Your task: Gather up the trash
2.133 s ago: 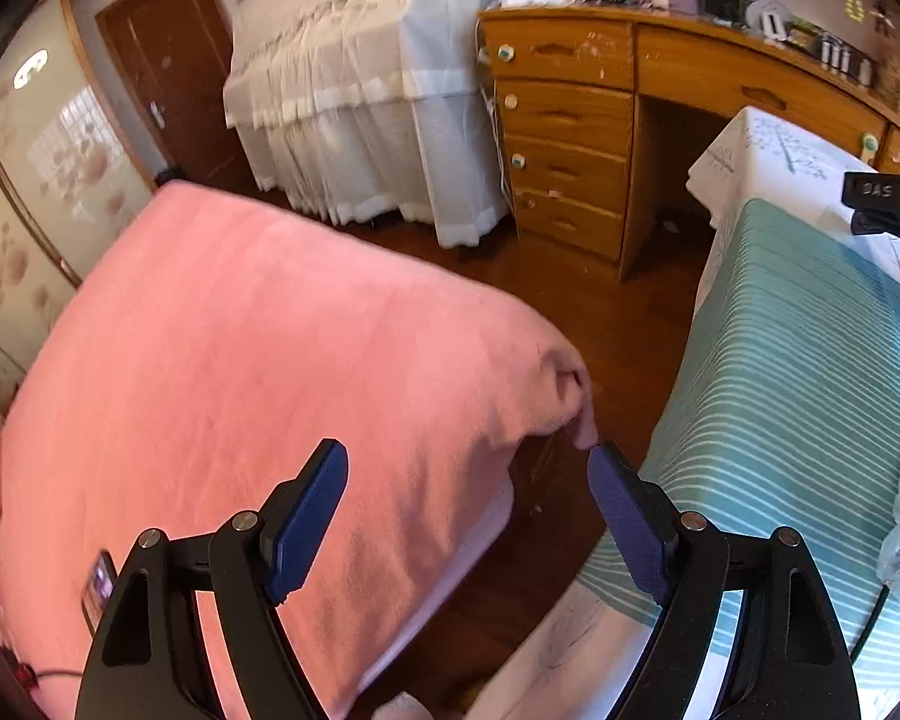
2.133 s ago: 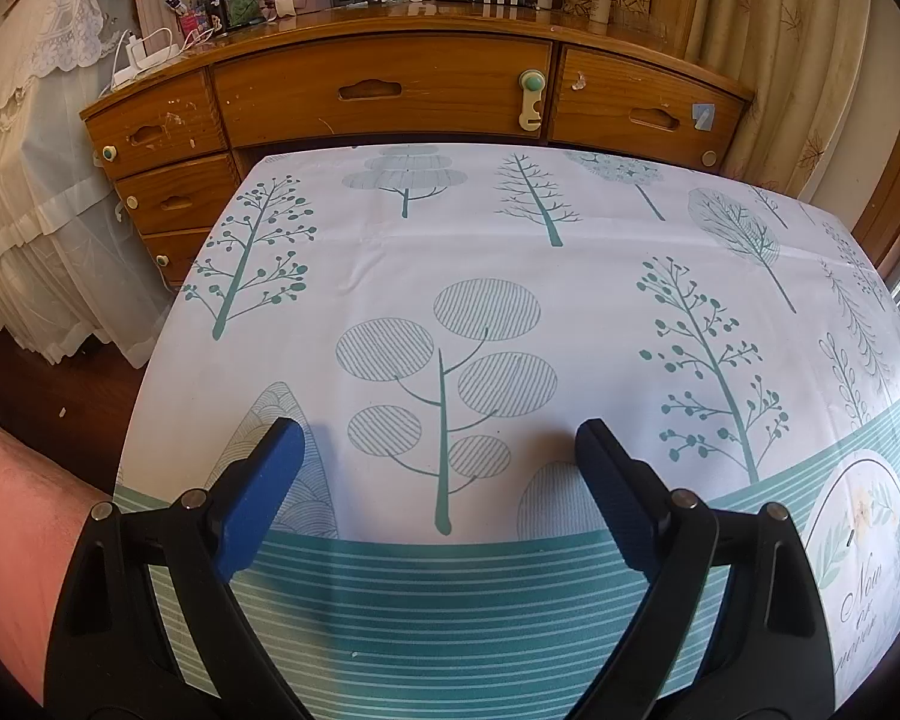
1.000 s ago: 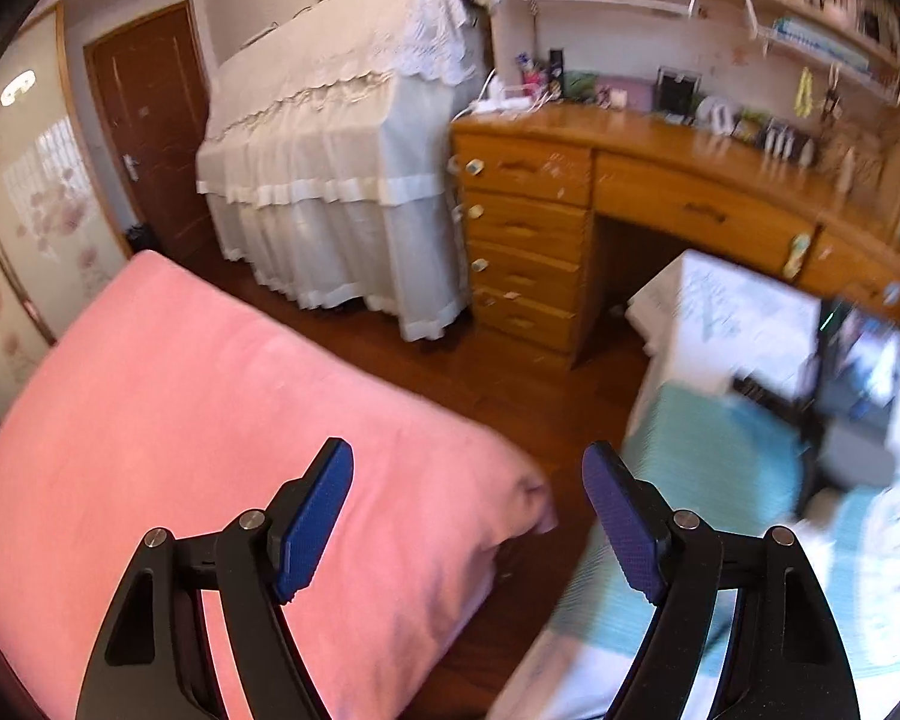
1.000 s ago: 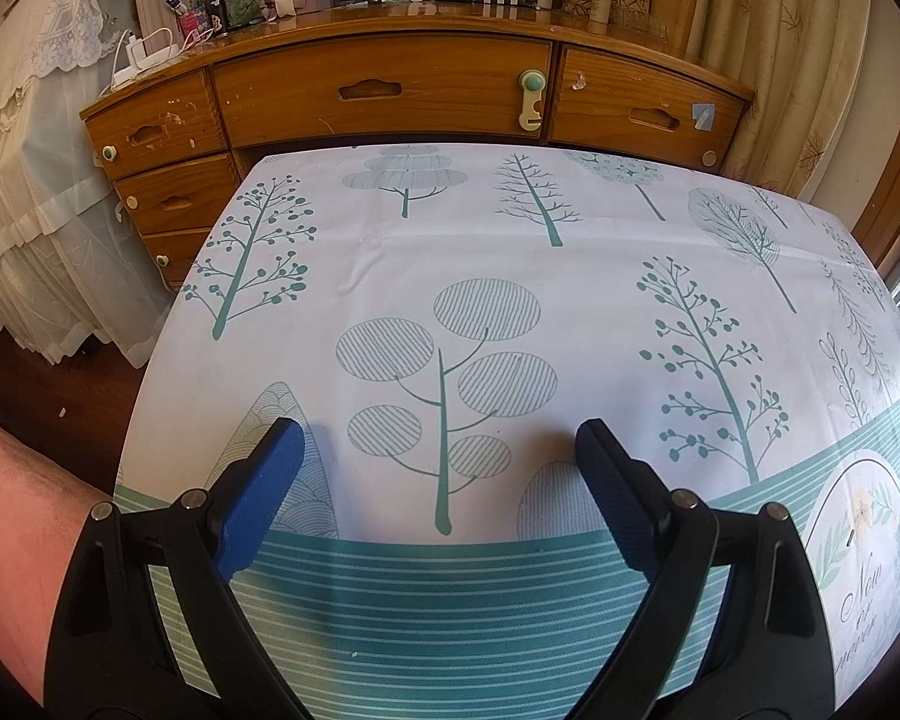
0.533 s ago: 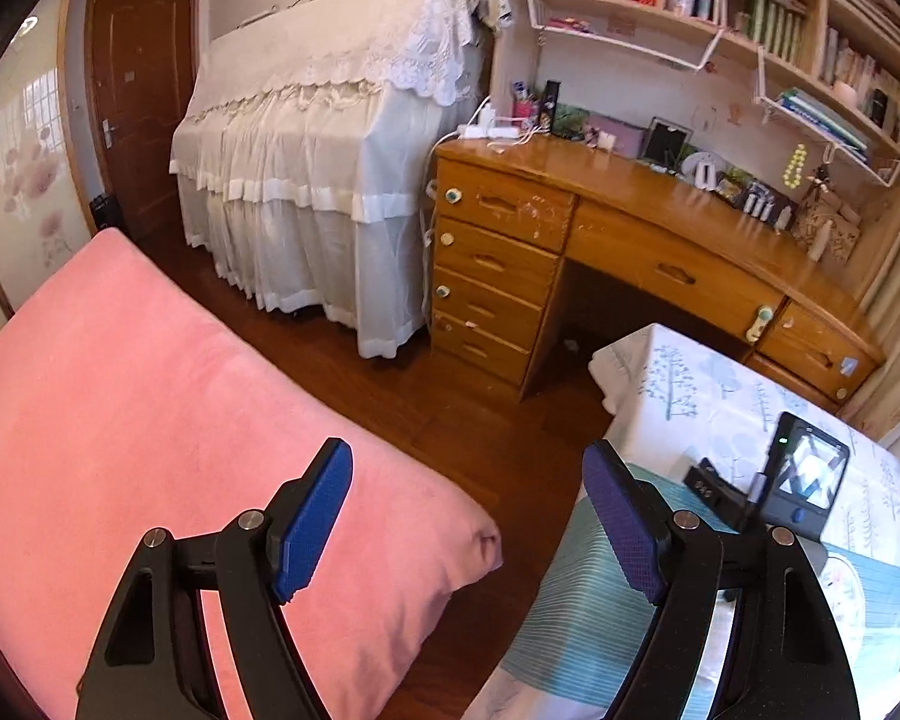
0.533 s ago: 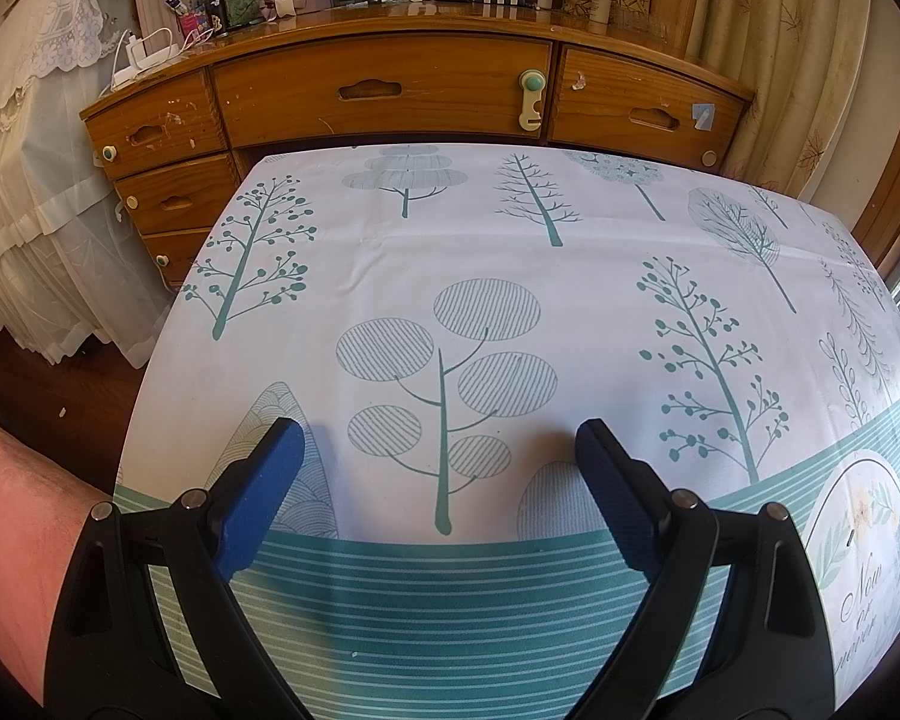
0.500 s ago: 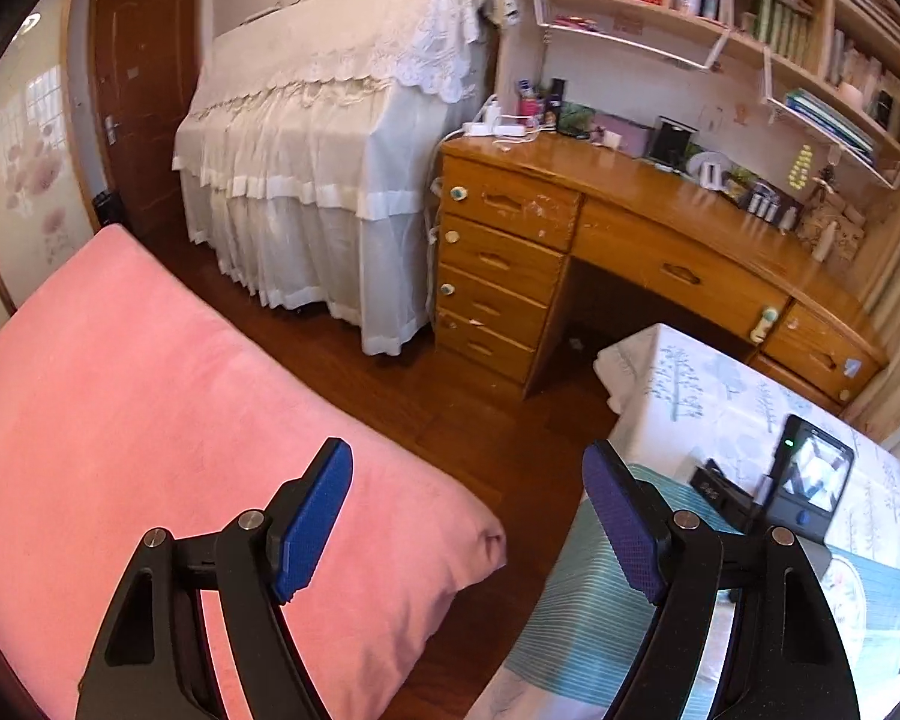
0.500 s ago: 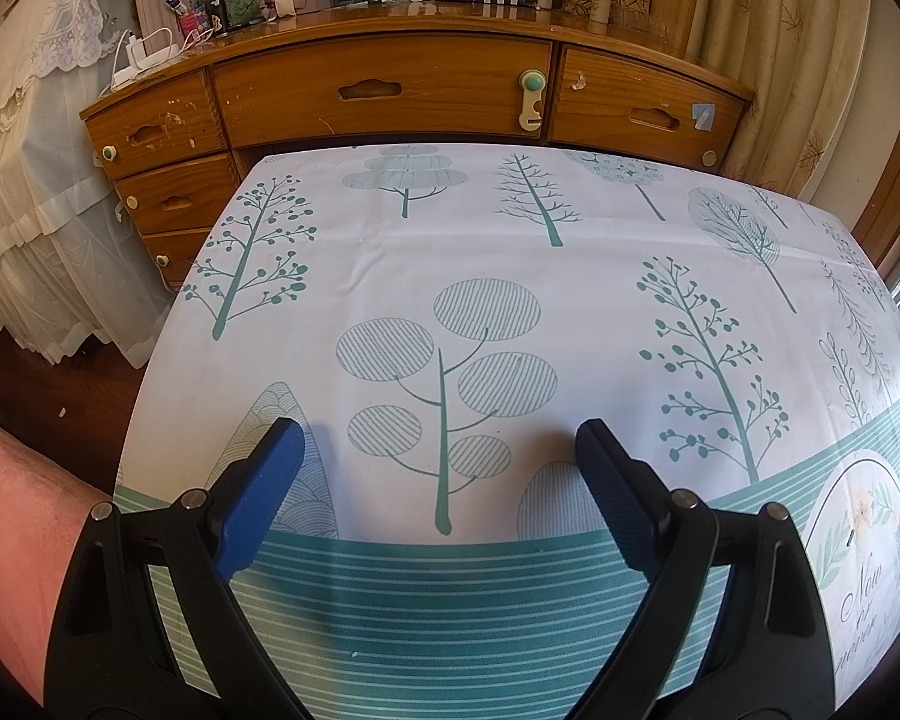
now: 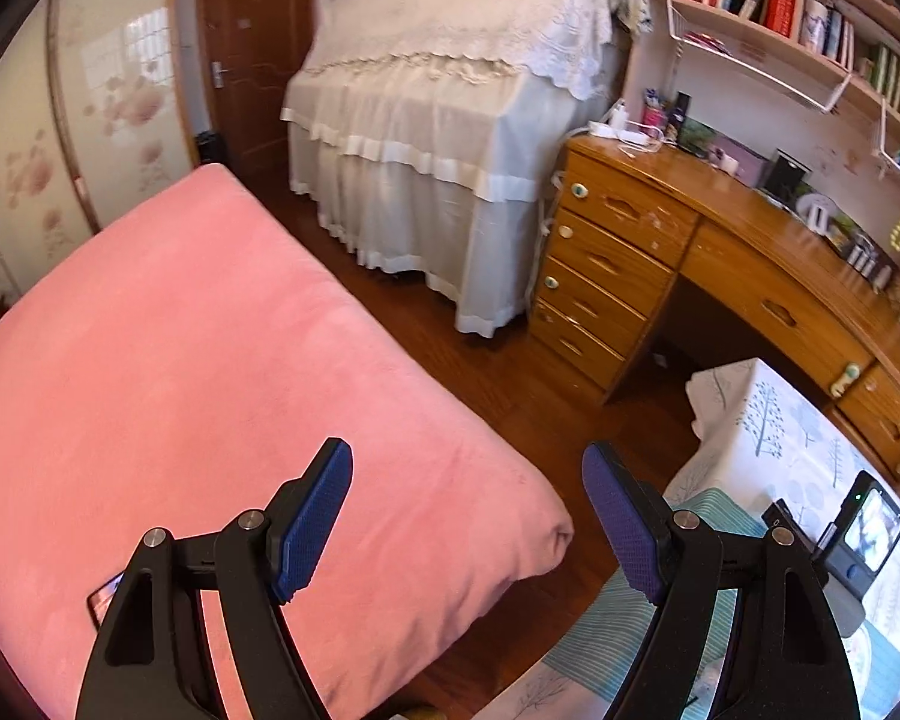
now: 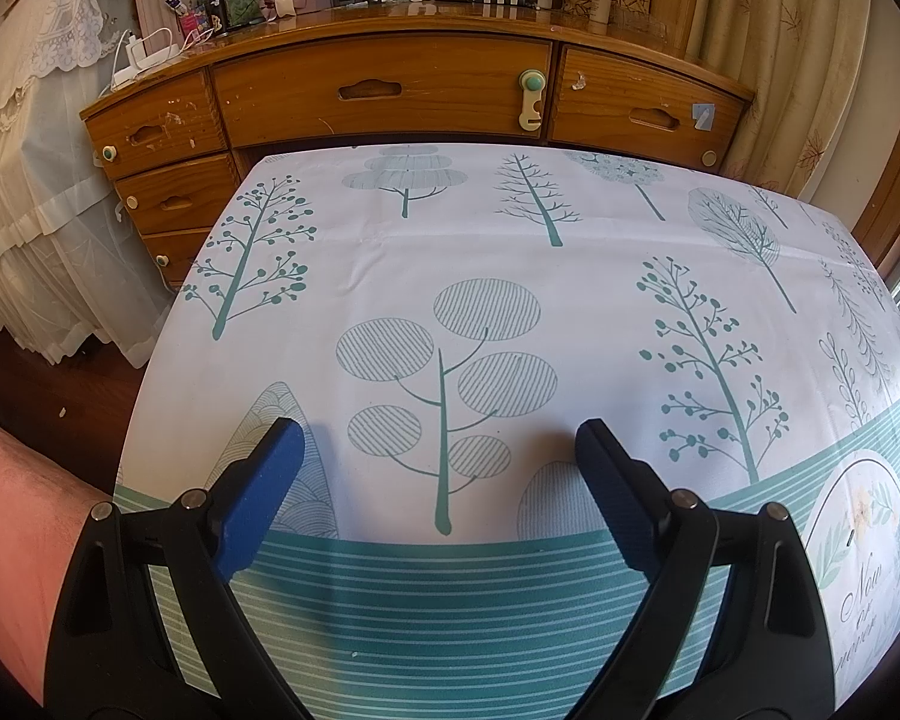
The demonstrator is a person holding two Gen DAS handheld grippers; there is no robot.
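Both grippers stand wide and empty, the left gripper [image 9: 465, 516] over the pink bed [image 9: 210, 396] and floor gap, the right gripper [image 10: 435, 474] above the tree-print tablecloth [image 10: 510, 276], and no trash shows in either view, so neither hand is nearer.

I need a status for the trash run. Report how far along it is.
Nothing looks collected yet. The left claw is open and empty over the pink bed; the right claw is open and empty over the tree-print tablecloth. No trash or bin is in view, so finding and gathering it all remains.
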